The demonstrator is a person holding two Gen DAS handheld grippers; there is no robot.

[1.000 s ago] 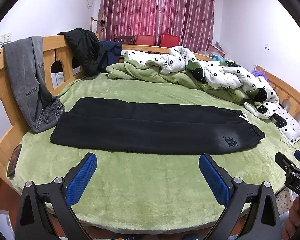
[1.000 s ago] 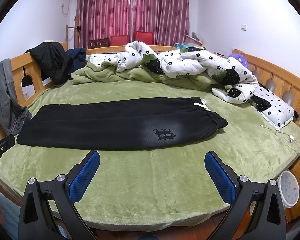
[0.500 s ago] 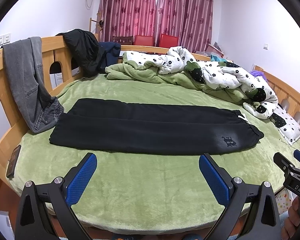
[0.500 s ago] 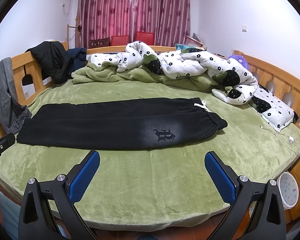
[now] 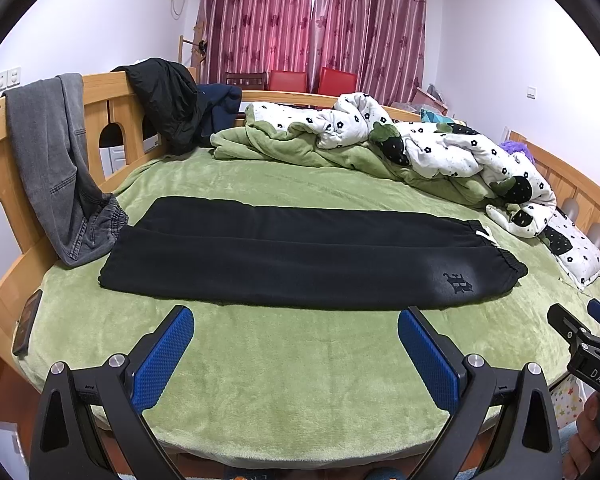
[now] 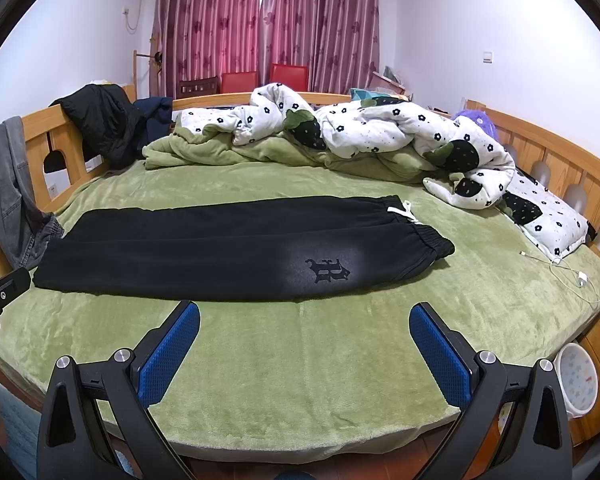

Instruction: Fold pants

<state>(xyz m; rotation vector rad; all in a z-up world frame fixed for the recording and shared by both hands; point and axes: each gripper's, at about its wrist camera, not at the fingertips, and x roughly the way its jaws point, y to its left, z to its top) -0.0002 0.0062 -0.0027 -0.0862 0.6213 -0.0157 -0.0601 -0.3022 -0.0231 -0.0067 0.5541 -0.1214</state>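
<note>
Both views creep slightly nearer the black pants [image 5: 300,256]; the left tool [image 5: 296,332] and right tool [image 6: 305,326] edge forward.

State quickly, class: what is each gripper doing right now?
Left gripper: open, holding nothing, short of the black pants.
Right gripper: open, holding nothing.

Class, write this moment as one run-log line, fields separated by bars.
stage: pre-grasp | pants: flat on bed, legs stacked, untouched | left tongs: open, empty | right tongs: open, empty
</note>
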